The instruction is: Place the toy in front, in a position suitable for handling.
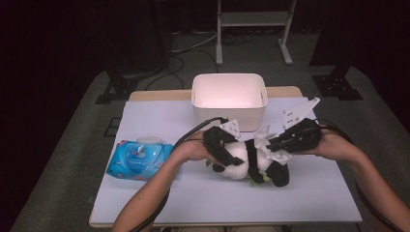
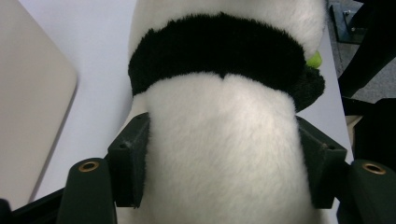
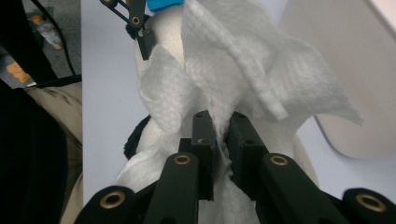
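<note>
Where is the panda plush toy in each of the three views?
High view: panda plush toy lies at table centre, between both grippers.
Left gripper view: it sits between the two jaws.
Right gripper view: behind the white wipe, partly covered.
Shared landmark: white bin.

Left hand-held gripper [image 1: 227, 147] clamped, right hand-held gripper [image 1: 270, 145] pinched.

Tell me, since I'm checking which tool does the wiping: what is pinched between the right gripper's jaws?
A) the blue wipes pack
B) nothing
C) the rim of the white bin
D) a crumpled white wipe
D: in the right gripper view the right gripper has its jaws closed on a crumpled white wipe, held against the plush panda.
</note>
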Demonstrator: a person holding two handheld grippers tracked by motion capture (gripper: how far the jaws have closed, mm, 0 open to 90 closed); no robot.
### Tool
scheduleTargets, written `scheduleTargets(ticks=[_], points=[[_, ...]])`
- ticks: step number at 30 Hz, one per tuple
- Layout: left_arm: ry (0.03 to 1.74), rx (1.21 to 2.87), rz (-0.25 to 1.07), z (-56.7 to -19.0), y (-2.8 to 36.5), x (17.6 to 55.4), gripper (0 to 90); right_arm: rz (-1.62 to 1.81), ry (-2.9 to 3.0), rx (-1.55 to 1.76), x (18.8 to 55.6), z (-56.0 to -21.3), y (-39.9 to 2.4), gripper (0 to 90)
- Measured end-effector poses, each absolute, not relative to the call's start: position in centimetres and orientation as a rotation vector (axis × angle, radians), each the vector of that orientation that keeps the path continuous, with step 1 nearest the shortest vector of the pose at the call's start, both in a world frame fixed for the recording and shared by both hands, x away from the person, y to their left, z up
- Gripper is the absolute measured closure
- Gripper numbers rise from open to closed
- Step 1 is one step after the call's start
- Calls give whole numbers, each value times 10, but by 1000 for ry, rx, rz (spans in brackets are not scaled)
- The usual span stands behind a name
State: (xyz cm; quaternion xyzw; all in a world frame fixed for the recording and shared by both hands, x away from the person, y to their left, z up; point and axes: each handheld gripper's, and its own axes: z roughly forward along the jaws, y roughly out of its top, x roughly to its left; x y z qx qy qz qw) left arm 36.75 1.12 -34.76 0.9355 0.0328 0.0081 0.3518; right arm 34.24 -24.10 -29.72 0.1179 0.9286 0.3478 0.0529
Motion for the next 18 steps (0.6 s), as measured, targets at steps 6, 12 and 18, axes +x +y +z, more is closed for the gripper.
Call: scheduleTargets(ticks=[6, 12, 18], points=[[105, 2413, -17, -367, 14, 360, 237, 1045, 2866, 318, 342, -306, -224, 810], [101, 2415, 11, -369, 16, 351, 226, 997, 2904, 247, 345, -314, -192, 810], [113, 2403, 1, -370, 19, 346, 213, 983, 2933, 226, 347, -318, -183, 810]])
